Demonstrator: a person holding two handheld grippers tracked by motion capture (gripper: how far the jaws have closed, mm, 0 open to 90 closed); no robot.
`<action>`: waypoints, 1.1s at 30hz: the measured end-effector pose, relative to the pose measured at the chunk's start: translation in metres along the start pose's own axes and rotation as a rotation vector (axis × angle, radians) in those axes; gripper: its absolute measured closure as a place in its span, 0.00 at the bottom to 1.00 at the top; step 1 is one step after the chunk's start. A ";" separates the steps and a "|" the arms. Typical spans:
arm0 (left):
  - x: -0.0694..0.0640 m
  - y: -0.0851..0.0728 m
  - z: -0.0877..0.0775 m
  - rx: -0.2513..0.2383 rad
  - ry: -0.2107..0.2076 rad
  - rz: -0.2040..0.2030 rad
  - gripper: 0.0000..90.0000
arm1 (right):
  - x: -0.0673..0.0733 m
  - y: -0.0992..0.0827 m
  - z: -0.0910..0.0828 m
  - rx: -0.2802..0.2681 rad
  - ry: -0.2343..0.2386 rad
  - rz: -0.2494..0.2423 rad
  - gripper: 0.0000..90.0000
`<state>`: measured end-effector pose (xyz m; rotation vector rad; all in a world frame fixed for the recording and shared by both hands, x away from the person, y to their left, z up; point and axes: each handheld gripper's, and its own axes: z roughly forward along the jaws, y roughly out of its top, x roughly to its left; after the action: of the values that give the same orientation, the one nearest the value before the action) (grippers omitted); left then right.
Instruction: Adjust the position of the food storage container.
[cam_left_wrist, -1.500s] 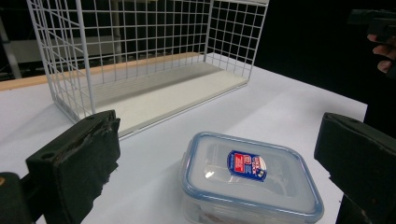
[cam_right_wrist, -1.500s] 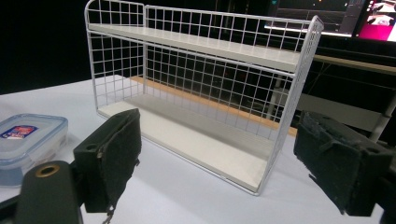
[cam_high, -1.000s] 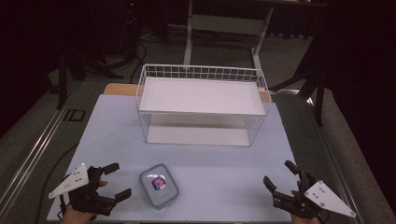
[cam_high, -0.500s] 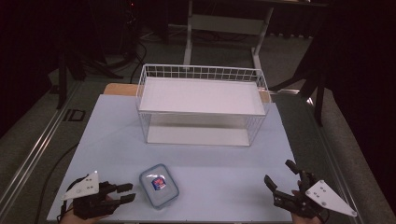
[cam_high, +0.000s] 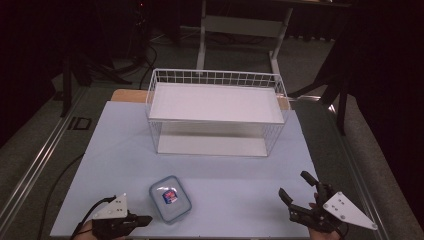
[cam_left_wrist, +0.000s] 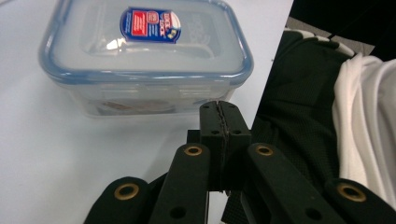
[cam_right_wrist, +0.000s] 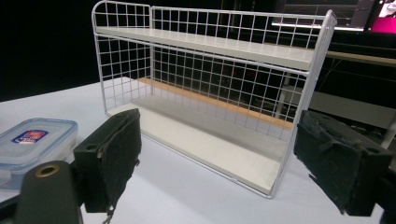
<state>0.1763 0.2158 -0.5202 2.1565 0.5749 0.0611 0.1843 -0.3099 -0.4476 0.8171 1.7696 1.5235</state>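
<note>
Lying low at the near left corner of the table (cam_high: 210, 150), the left gripper (cam_high: 142, 220) has its jaws pressed flat together with nothing between them; they have just been closing, and the left gripper view shows the two pads meeting in a thin seam. Directly ahead of those closed tips sits the lidded container (cam_left_wrist: 144, 56), a clear plastic box with a blue-rimmed lid and a small label. In the left gripper view its near side wall faces the tips, close but apart from them. From the high view the container (cam_high: 170, 198) lies just to the right of the left gripper and a little farther up the table, its long axis running roughly away from the person with a slight tilt. The right gripper (cam_high: 299, 197) waits at the near right corner, jaws spread wide and empty, well apart from the container. So the left hand is clearly the nearer one, and any grasp would likely call for its jaws to open again first, since the box is wider than a closed tip. Beyond the container, toward the far side, stands the white wire shelf rack (cam_high: 217, 112), two tiers, both bare; in the right gripper view the rack (cam_right_wrist: 210, 88) fills the gap between the open pads.
</note>
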 end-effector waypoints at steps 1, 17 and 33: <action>0.000 0.001 0.002 0.008 0.001 0.006 1.00 | 0.000 0.000 0.000 0.000 0.002 -0.002 0.17; 0.001 0.029 0.045 0.030 -0.038 0.051 1.00 | -0.003 -0.001 0.001 0.012 0.004 0.006 0.17; -0.004 0.059 0.084 0.004 -0.010 0.078 1.00 | -0.003 -0.002 0.001 0.022 0.021 0.014 0.17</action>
<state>0.2159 0.1207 -0.5253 2.1818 0.4857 0.0916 0.1868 -0.3124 -0.4490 0.8281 1.8021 1.5293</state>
